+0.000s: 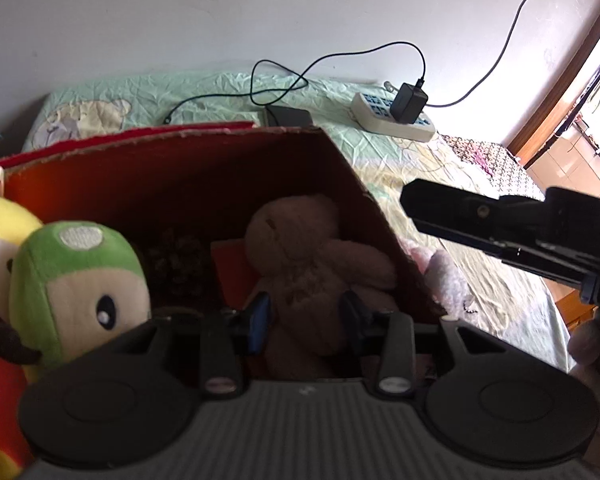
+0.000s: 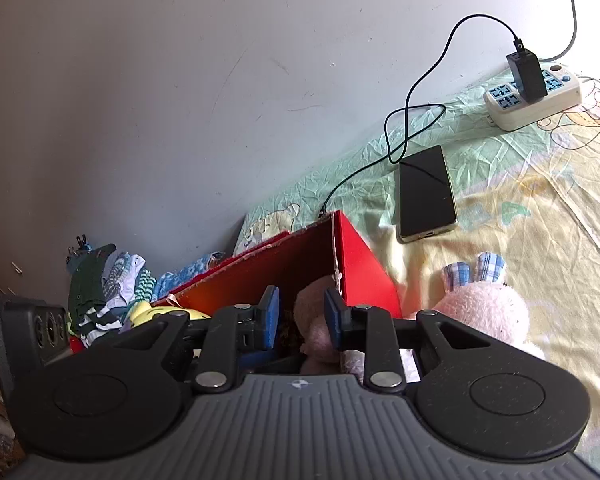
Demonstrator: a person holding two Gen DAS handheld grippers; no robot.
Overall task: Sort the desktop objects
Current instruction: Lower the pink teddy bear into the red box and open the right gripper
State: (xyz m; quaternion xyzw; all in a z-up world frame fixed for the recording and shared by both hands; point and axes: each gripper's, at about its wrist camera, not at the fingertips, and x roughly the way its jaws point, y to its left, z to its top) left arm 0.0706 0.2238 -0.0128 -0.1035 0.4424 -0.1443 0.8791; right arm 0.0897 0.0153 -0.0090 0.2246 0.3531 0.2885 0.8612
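A bed (image 2: 520, 216) under a wrinkled green-and-yellow cartoon-print sheet carries a red cardboard box (image 2: 364, 276), standing open near the wall. Just beside the box lies a pink plush toy (image 2: 488, 308). Farther back, a dark phone (image 2: 426, 192) rests face up, and a white power strip (image 2: 536, 100) sits near the wall.

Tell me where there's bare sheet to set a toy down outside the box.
Free: sheet between the phone and the pink plush, and the stretch right of both, below the power strip. Crowded: the red box interior, holding the brown bear.
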